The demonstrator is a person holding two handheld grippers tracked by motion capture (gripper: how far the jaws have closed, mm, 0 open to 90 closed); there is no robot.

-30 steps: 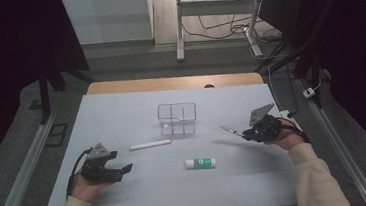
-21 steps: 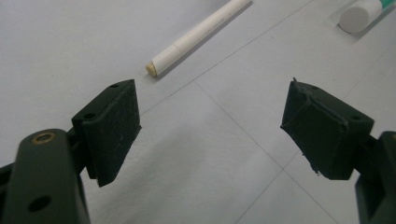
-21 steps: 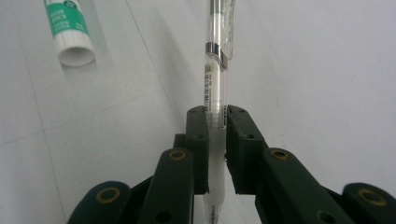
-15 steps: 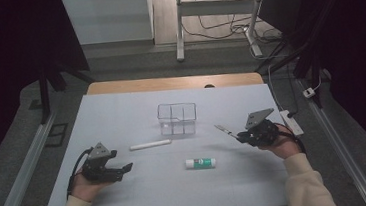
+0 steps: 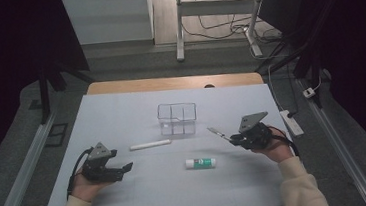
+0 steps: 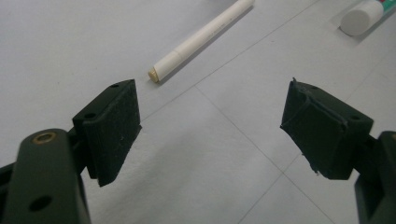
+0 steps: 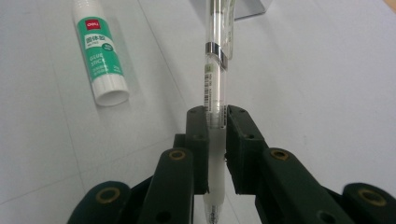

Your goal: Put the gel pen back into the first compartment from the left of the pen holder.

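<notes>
So on the left we've got the left gripper (image 5: 121, 169) sitting low over the white table (image 5: 121, 113), jaws spread wide with nothing between them; in the left gripper view it's just bare tabletop in the gap. Just past it lies a white marker (image 6: 201, 39), flat on the table, pointing away and to the right from the jaws, near but not touching; in the high view that marker (image 5: 150, 144) sits between the left gripper and the clear plastic organizer (image 5: 177, 117), which stands upright around the middle of the table.

Moving right, we see a glue stick (image 5: 200, 163) lying flat on its side, white body with a green label, in front of the organizer and roughly between our two grippers, apart from both.

Then the right gripper (image 5: 233, 139), held above the table at the right; its jaws are clamped on a clear pen (image 7: 215, 70). The right gripper view shows the pads pinching the barrel near one end, with the rest of the pen sticking out straight ahead past the jaws, clip side up; in the high view the pen (image 5: 218, 132) points left and a bit away, toward the organizer, its tip near the organizer but not touching it. The glue stick (image 7: 101, 63) lies on the table off to the left of the pen in that view, well clear of the jaws.
</notes>
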